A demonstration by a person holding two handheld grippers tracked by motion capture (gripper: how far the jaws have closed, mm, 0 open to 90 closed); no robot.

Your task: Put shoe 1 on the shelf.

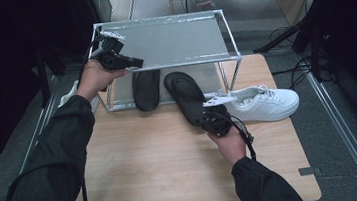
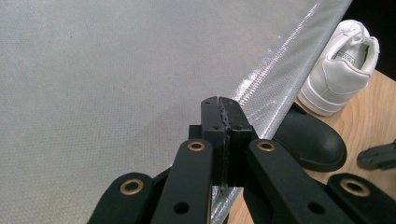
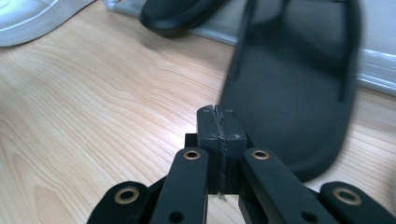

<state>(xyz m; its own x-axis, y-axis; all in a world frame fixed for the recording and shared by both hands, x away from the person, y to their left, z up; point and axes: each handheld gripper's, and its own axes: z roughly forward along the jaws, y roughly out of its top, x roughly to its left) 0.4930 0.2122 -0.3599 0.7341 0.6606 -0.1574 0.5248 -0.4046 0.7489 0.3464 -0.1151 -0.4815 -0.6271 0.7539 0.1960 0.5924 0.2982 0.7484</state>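
Two grippers: both with jaws pressed flat together and nothing between them, as each gripper view shows.
Left gripper point(image 1: 135, 62): raised at about 10 o'clock of the wooden table point(image 1: 147, 154), its tip just over the front edge of the shoe rack's point(image 1: 180, 40) grey fabric top shelf.
Right gripper point(image 1: 207, 118): low at the table's centre, its closed tip against, or just short of, the heel end of the black slipper point(image 1: 186, 94); contact cannot be told.
Black slipper: sole flat on the table, toe under the rack's front rail at 12 o'clock, heel angled toward 5 o'clock; the right gripper view shows it blurred at 1 o'clock of the jaws point(image 3: 299, 93).
Second black slipper point(image 1: 146, 89): parked straight under the shelf, just left of the first.
White sneaker point(image 1: 264, 102): lying at 3 o'clock, apart from the rack, lace side up.
Step in hand: by the look of it, squaring the loose slipper up beside its mate under the shelf.
Doing it well: a shut tip can only push, so press low on the heel rim and steer toward 11 o'clock; push off-centre and the slipper is likely to spin, not slide. To lift it instead, the jaws must first spread and take the heel edge.
Left hand point(image 1: 94, 78): sleeve extended across the table's left edge, wrist cocked, gripper pointing toward 3 o'clock along the shelf.
Right hand point(image 1: 230, 143): forearm entering from 6 o'clock, palm wrapped under the gripper body, cable point(image 1: 242, 131) looping beside the wrist, gripper aimed toward 11 o'clock.
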